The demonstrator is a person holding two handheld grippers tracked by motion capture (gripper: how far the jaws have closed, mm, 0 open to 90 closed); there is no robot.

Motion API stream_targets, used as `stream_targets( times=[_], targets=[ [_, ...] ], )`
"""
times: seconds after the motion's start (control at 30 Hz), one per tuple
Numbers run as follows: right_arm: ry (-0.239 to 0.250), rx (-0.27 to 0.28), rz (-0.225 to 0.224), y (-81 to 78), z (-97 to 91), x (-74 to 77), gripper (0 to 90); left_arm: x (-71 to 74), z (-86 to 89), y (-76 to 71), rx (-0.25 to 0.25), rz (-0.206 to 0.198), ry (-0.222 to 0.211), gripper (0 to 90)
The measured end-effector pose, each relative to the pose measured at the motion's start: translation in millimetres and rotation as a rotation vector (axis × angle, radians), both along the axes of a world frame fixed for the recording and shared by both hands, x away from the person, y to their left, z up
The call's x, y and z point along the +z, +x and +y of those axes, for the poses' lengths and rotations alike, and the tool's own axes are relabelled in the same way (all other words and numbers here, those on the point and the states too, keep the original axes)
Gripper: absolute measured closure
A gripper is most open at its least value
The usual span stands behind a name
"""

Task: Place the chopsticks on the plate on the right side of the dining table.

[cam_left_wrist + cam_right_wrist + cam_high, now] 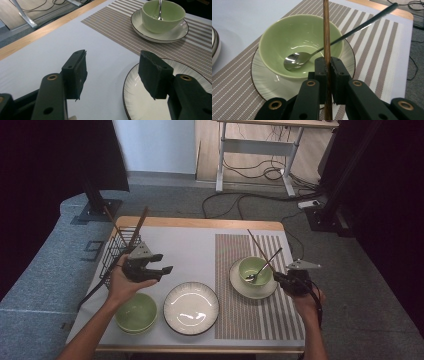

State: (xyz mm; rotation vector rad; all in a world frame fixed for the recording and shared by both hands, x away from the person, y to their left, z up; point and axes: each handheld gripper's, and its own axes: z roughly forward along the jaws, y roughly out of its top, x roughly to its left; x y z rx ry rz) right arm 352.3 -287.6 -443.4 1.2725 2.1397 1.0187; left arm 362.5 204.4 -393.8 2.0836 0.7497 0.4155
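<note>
Grey carpet and a desk frame with loose cables lie beyond the worktop [200,224], which has a pale cover and a striped mat [252,320] on its right half. Far left, a wire basket [114,254] stands at the edge with two chopsticks [140,224] leaning out of it; those look yet to be moved. Just in front of the basket the left tongs [159,266] hang above the cover, jaws wide apart and empty, pointing toward the centre; the hand under them is palm-up, forearm coming in from the lower left. A spare green bowl [136,312] sits near the front edge below that hand, and a white plate [191,308] lies beside it, off the mat; neither seems placed yet. On the mat a setting is partly made: a saucer [239,285] carries a bowl [254,268] with a spoon [256,276] resting in it, handle up and to the right. The right tongs [328,65] are clamped on one chopstick [326,30], which runs up past the bowl's rim, tilted away to the left in the high view. The hand sits low at the mat's right edge, wrist bent inward. My reading: place setting roughly half done, chopstick about to be laid beside or across the bowl, its pair not yet fetched.
</note>
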Motion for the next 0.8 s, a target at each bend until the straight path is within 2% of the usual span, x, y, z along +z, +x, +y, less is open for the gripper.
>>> stream_targets(
  times=[0.47, 0.8],
  targets=[
    [0.013, -0.109, -0.015, -1.5, -20.6, -3.9, 84.8, -1.1, -1.2, -0.3, -0.01, 0.008, 0.003, 40.2],
    [0.028, -0.163, -0.028, -3.1, -32.4, -3.6, 84.9, -2.2, -2.3, -0.1, -0.013, 0.012, 0.007, 40.1]
  ],
)
